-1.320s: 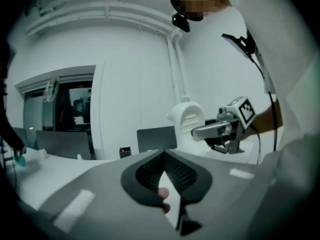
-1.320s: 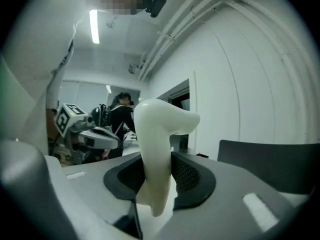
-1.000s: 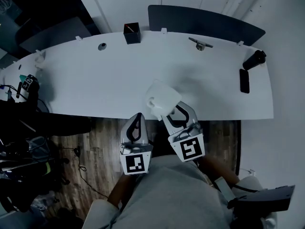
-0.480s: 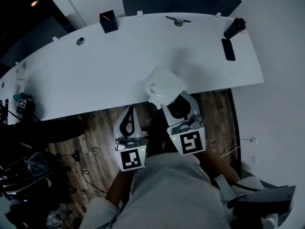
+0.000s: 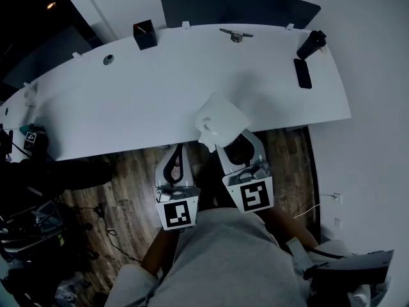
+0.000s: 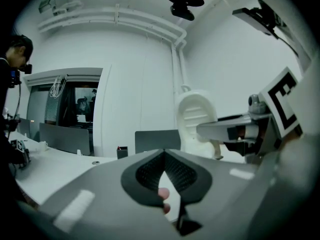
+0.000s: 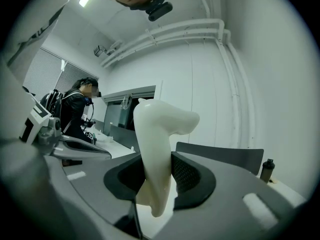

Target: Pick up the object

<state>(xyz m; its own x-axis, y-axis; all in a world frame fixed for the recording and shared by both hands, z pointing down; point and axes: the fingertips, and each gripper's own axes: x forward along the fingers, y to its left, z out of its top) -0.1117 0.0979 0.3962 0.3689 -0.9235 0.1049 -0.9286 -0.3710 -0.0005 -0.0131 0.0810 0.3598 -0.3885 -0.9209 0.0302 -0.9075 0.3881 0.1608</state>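
The object is a white plastic piece [image 5: 221,120] with a ribbed face [image 6: 196,118] and a curved handle-like edge [image 7: 156,144]. My right gripper [image 5: 220,147] is shut on its lower end and holds it upright in the air over the near edge of the white table [image 5: 128,101]. In the right gripper view the dark pads [image 7: 189,176] press on both sides of it. My left gripper [image 5: 178,158] hangs beside it on the left, over the floor, shut with nothing between its pads [image 6: 182,171].
On the table's far side stand a black pen holder [image 5: 144,34], a small metal part [image 5: 236,36], a black bottle [image 5: 312,43] and a dark phone [image 5: 301,73]. A dark panel [image 5: 239,8] rises behind the table. A person [image 7: 77,111] stands far left. Wooden floor [image 5: 128,178] lies below.
The head view has swung, so the table sits differently in the picture. The right gripper keeps the white piece in much the same place; the left gripper stays shut beside it.
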